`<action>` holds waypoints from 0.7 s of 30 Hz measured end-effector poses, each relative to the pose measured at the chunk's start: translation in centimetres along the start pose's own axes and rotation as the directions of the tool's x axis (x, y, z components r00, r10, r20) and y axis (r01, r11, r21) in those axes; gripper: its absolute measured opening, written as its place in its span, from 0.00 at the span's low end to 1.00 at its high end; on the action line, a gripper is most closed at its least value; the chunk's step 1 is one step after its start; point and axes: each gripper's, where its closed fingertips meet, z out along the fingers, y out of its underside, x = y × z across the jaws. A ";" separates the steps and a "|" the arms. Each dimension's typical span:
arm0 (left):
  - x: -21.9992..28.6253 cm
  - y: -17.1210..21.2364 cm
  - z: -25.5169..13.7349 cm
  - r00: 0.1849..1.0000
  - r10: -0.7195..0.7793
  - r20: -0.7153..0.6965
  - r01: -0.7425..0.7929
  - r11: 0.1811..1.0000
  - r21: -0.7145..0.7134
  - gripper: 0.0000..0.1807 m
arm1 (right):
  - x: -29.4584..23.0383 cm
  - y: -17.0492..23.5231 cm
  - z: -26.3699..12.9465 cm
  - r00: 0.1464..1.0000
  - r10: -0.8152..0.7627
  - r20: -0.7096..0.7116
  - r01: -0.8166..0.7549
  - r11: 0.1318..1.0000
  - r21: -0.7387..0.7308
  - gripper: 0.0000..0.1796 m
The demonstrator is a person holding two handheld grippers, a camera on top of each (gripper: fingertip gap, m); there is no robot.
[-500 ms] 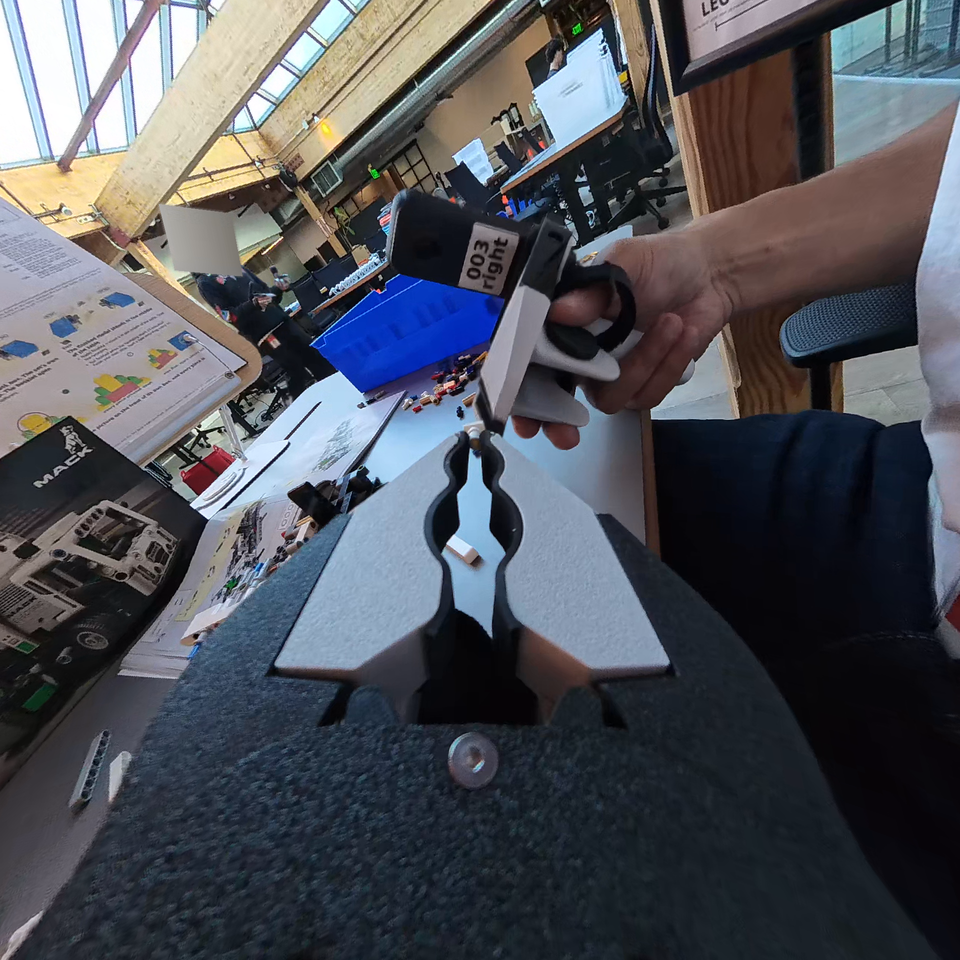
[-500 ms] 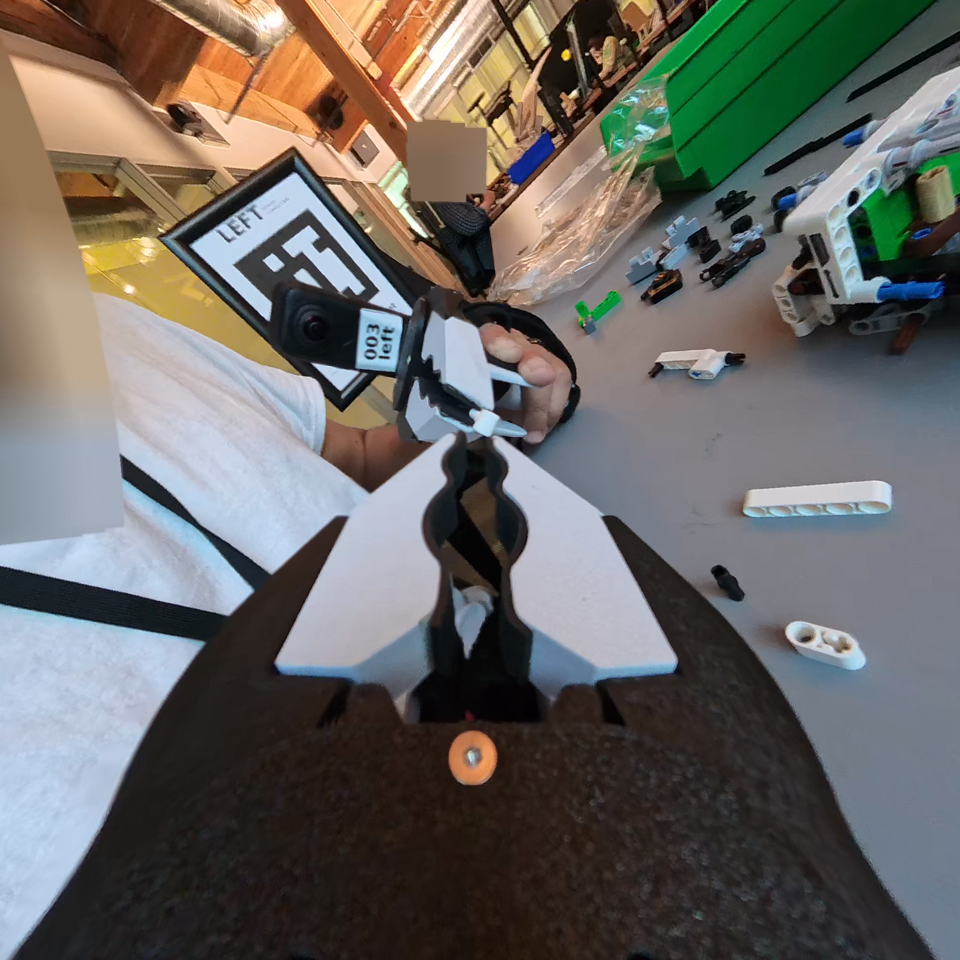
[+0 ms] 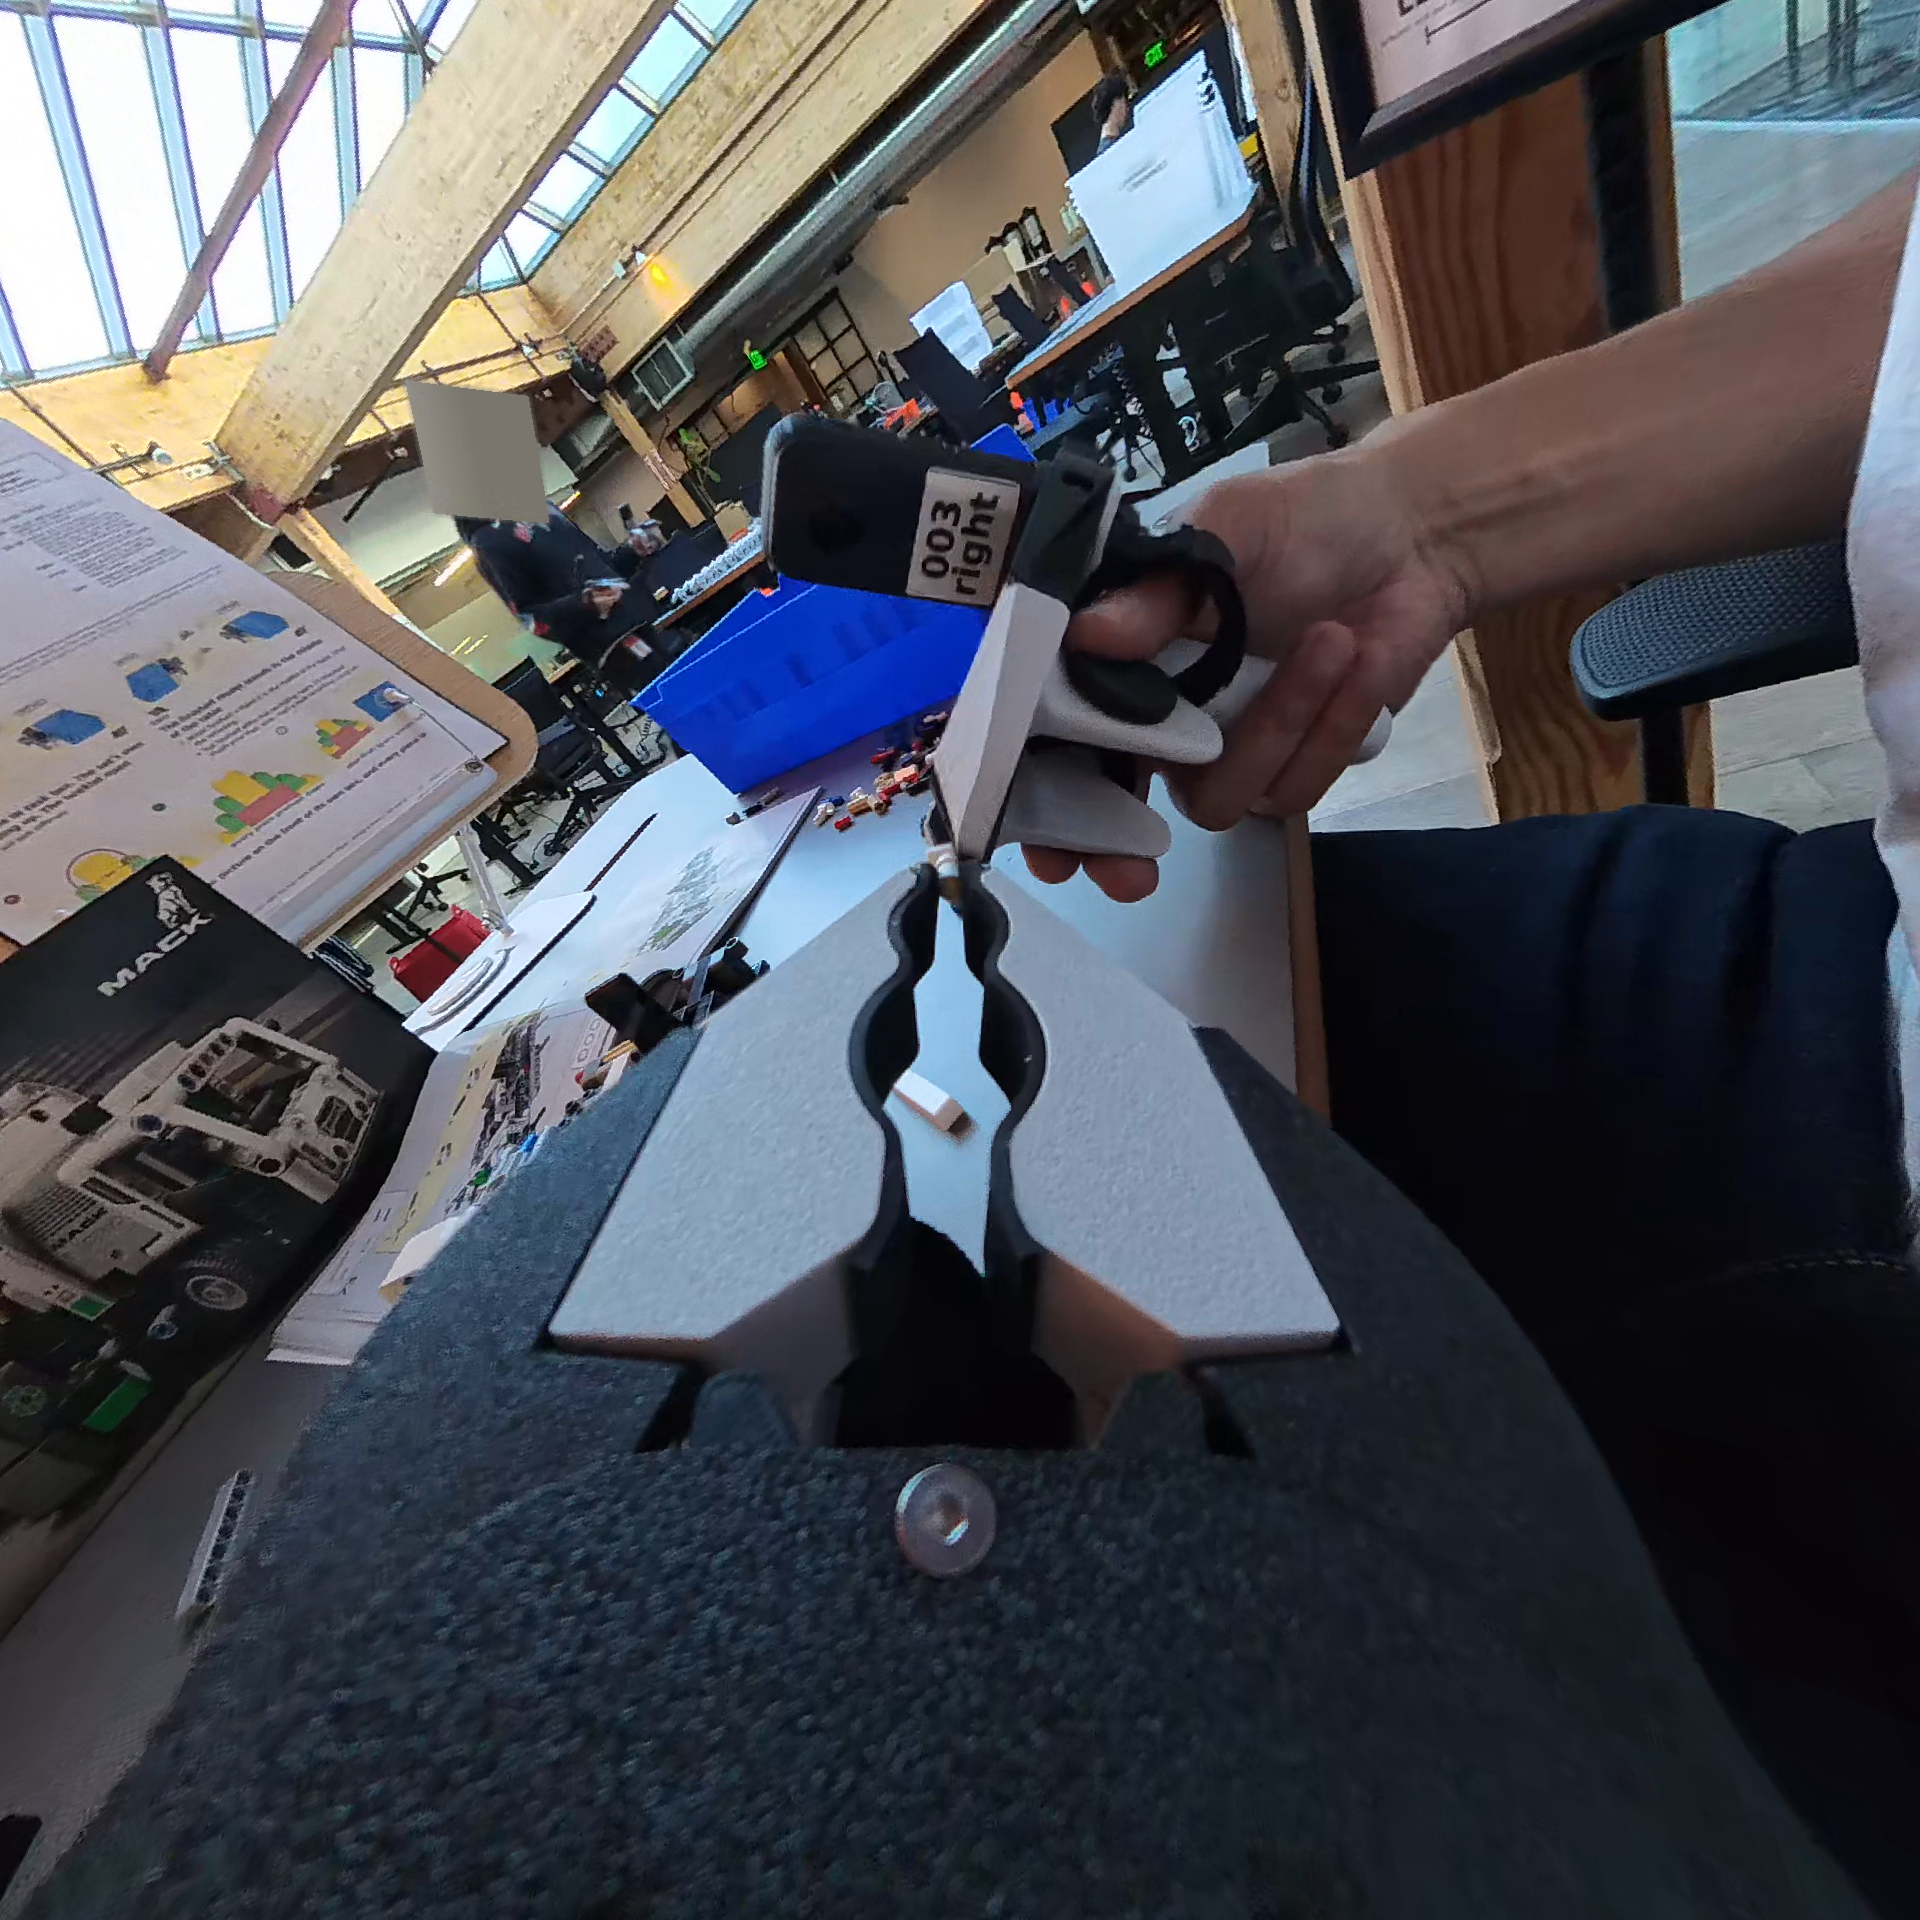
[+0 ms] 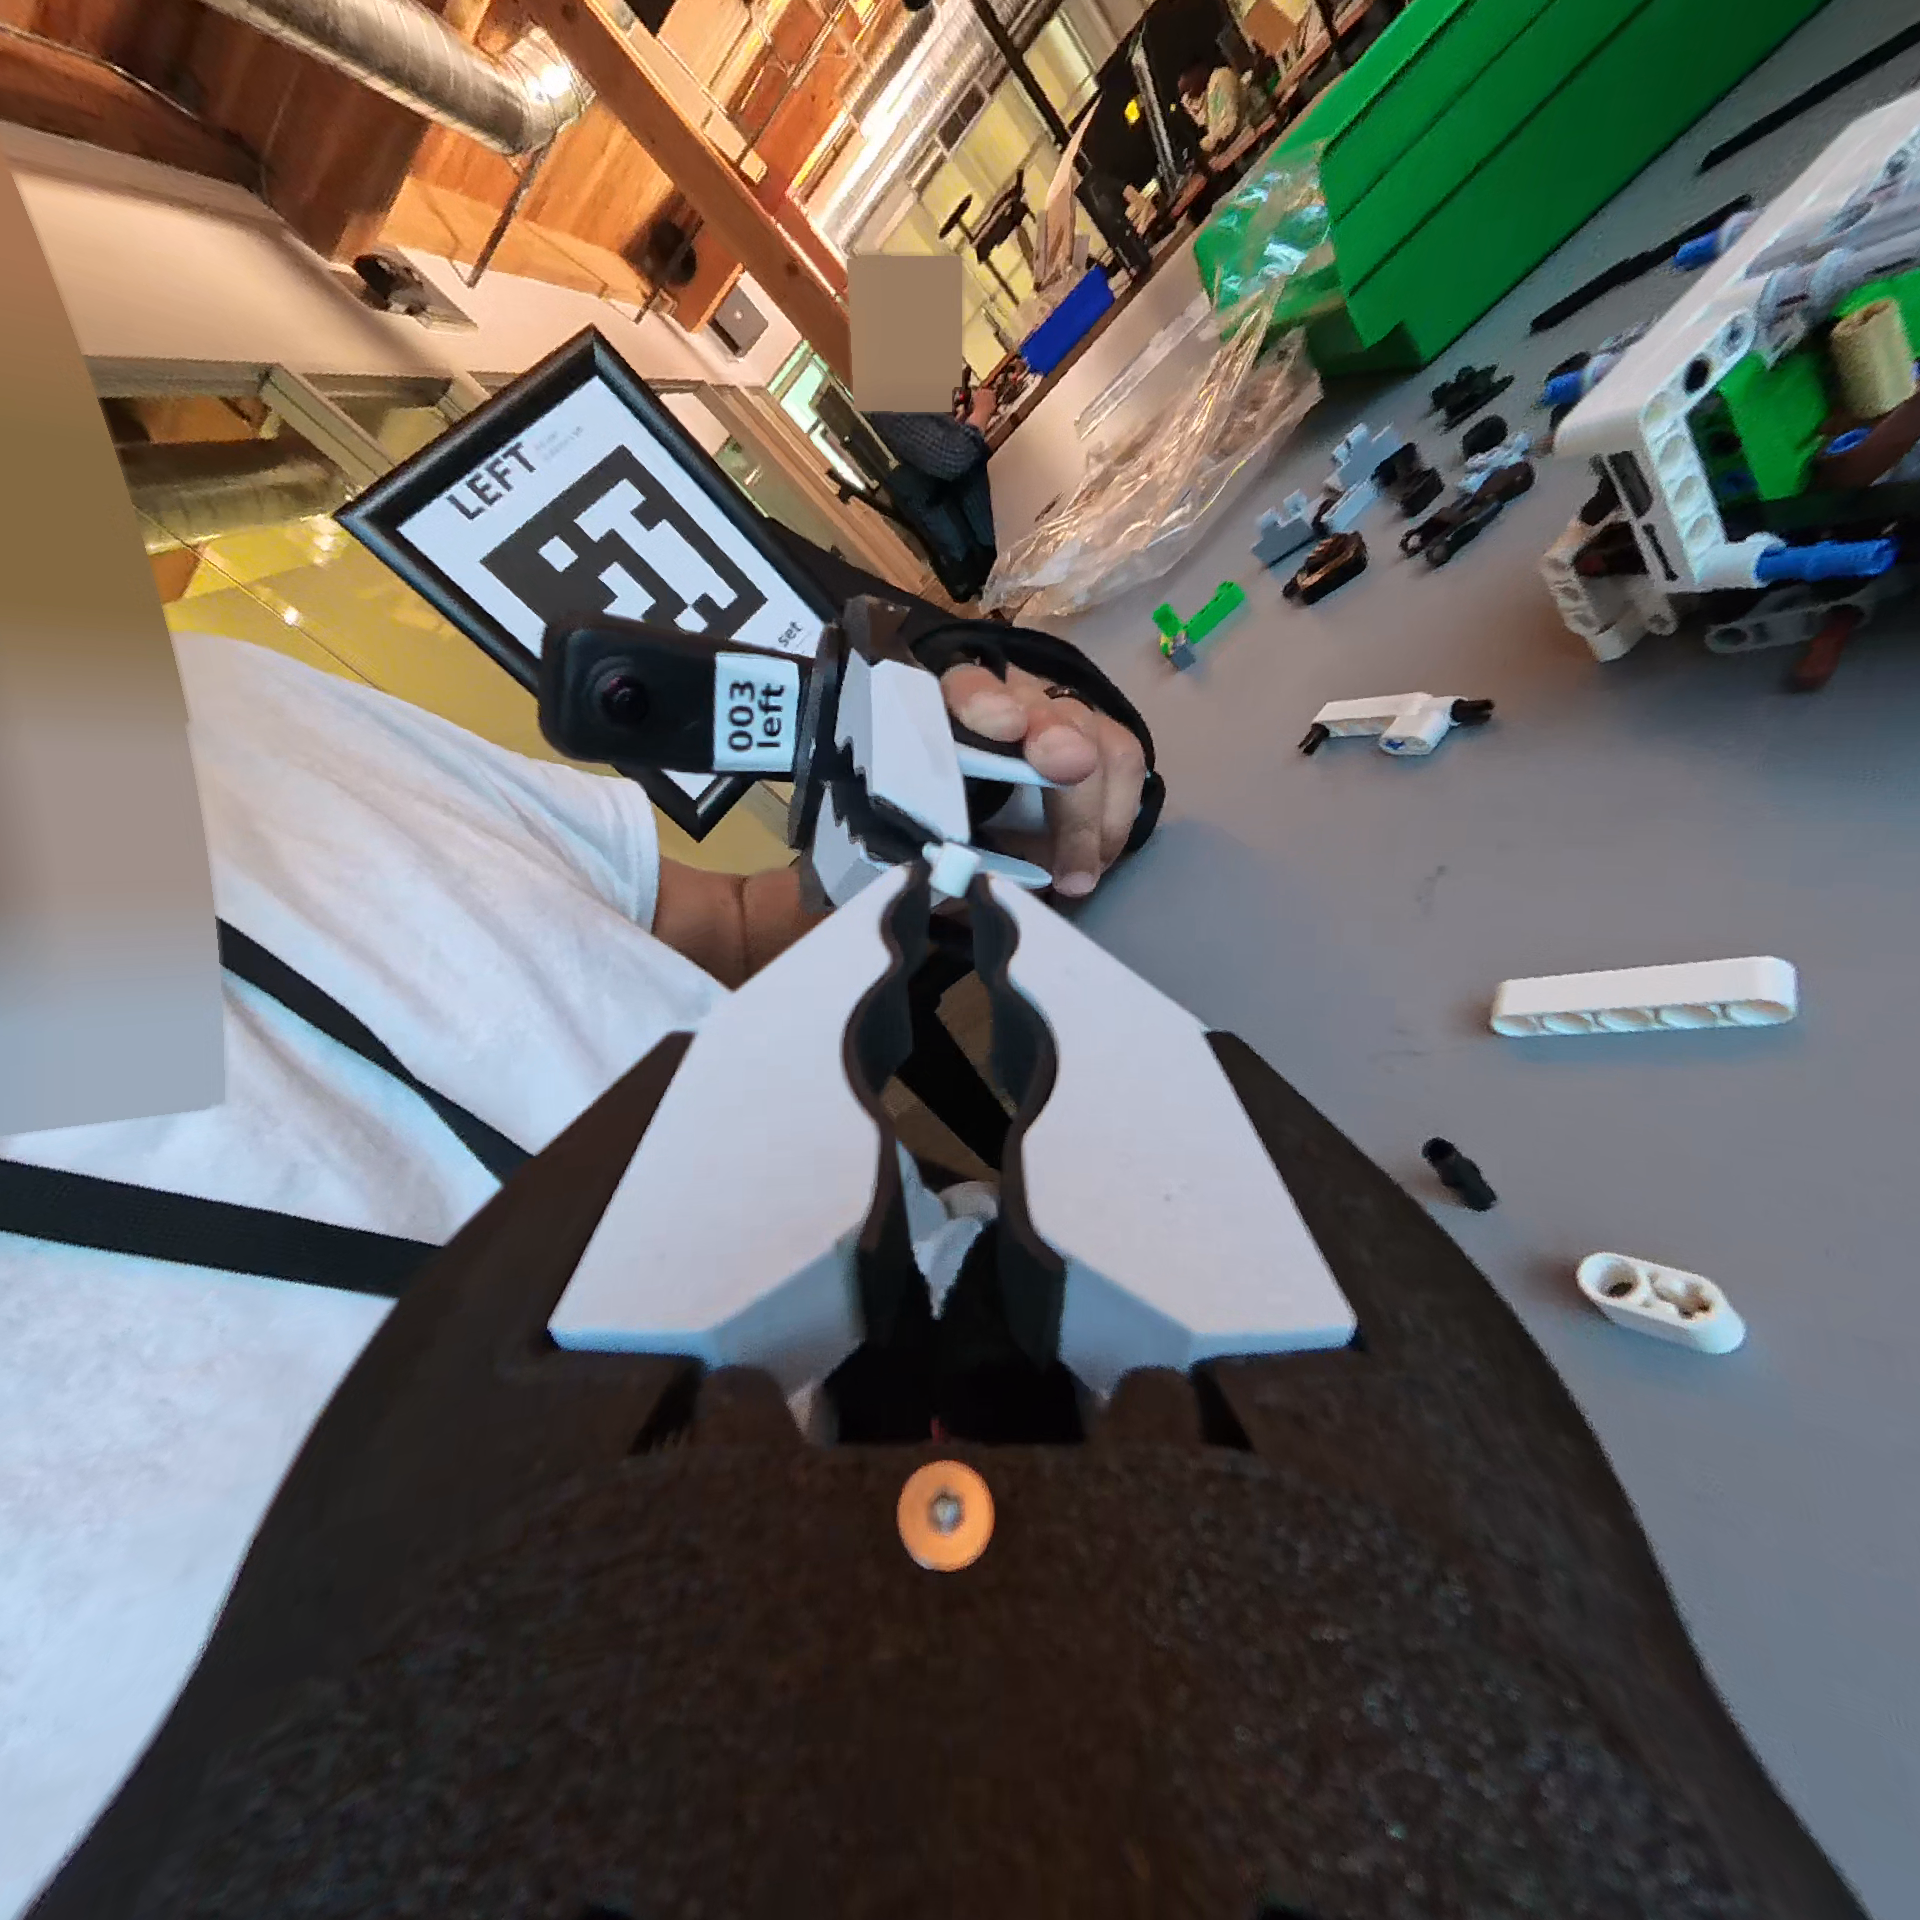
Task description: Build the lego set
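In the left wrist view my left gripper (image 3: 949, 894) is shut on a small white piece (image 3: 943, 864), held above the table's near edge. My right gripper (image 3: 948, 831) points down at it, tip to tip. In the right wrist view my right gripper (image 4: 942, 885) looks shut, and its tips meet the small white piece (image 4: 951, 868) at the tip of the left gripper (image 4: 914, 831). Whether the right gripper holds anything of its own is too small to tell. The partly built white and green truck model (image 4: 1704, 499) stands at the far right.
A white beam (image 4: 1642, 997), a white two-hole piece (image 4: 1662, 1299), a black pin (image 4: 1460, 1174) and several small parts (image 4: 1382, 499) lie on the grey table. Green bins (image 4: 1507, 156) stand behind. A blue bin (image 3: 821, 686) and instruction booklets (image 3: 156, 1091) are on the left. Both grippers' tips are close together, under 4 cm apart. My right gripper's tips are some 9 cm from the black pin (image 4: 1460, 1174).
The two grippers have drawn slightly closer, so the white piece now sits right at the right gripper's tips. Both grips are unchanged.
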 end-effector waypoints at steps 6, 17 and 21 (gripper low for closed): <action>-0.2 2.1 0.7 0.999 -0.054 -0.003 0.053 0.985 -0.167 0.02 | 2.2 0.1 -0.4 0.949 -0.196 -0.247 0.189 0.981 -0.049 0.03; -0.6 4.1 1.9 0.976 0.204 -0.076 -0.217 0.925 -0.311 0.02 | 4.2 0.2 -1.1 0.873 -0.231 -0.430 0.190 0.972 -0.137 0.03; -0.5 4.9 2.3 0.977 0.179 -0.116 -0.208 0.914 -0.349 0.01 | 4.9 0.6 -1.4 0.858 -0.239 -0.455 0.181 0.969 -0.167 0.03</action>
